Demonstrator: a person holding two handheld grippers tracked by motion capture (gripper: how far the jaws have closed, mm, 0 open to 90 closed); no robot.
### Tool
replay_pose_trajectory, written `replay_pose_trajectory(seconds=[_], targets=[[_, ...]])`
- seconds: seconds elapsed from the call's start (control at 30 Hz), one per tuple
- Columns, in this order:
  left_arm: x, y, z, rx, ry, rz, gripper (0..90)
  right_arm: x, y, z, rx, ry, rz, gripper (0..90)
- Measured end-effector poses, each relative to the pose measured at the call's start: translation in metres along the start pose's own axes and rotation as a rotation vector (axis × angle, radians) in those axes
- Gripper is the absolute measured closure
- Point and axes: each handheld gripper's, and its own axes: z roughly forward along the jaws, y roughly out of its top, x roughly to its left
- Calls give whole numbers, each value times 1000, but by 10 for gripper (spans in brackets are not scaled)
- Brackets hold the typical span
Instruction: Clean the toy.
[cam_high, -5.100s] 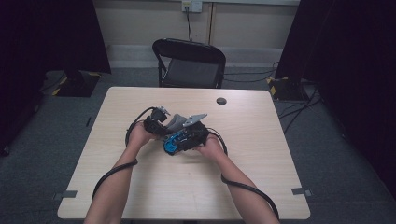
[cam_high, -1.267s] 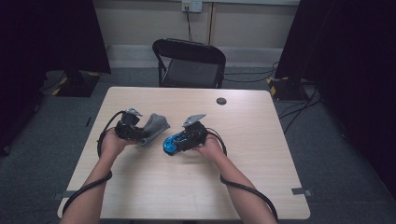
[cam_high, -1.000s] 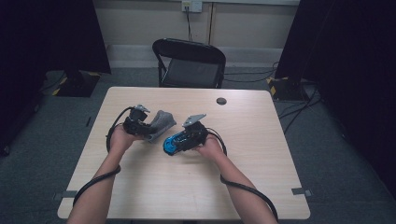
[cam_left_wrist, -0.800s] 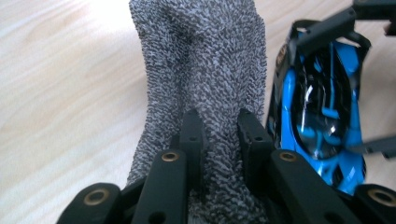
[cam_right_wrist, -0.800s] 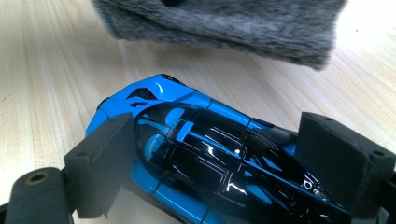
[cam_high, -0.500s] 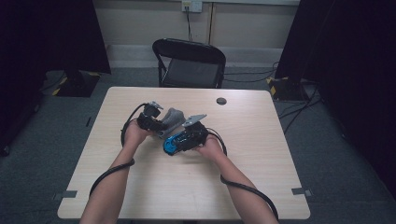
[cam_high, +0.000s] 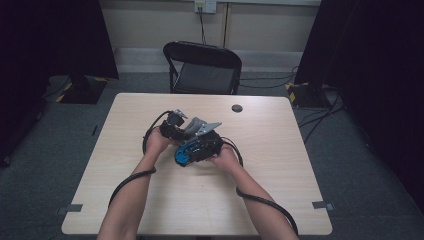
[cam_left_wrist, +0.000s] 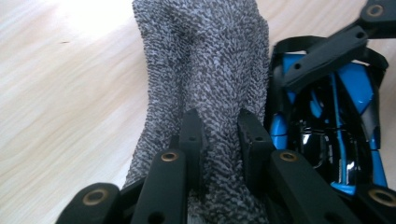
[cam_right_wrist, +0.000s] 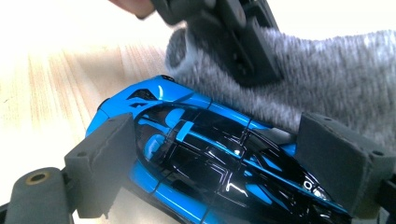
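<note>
My right tongs (cam_right_wrist: 224, 158) clamped the glossy blue-and-black toy car (cam_right_wrist: 210, 163) above the pale wood bench (cam_high: 150, 200), while my left tongs (cam_left_wrist: 219, 135) pinched the nubbly grey knit cloth (cam_left_wrist: 205, 60) touching the car.

Grey knitted cloth (cam_left_wrist: 205, 70) pinched between black fingers (cam_left_wrist: 194, 140), beside blue car (cam_left_wrist: 327, 121).

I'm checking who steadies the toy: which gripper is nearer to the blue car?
Right. The right gripper has the blue car between its jaws, while the left gripper, shut on the grey cloth, sits just beside the car.
</note>
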Motion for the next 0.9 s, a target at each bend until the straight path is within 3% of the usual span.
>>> replay_pose_trajectory(seconds=[0.13,0.9], targets=[[-3,0,6,-6,15,3,736,0,0,0,-2,-2,0,119],[-4,-6,8,-9,-12,-11,744,0,0,0,0,-4,-3,119]])
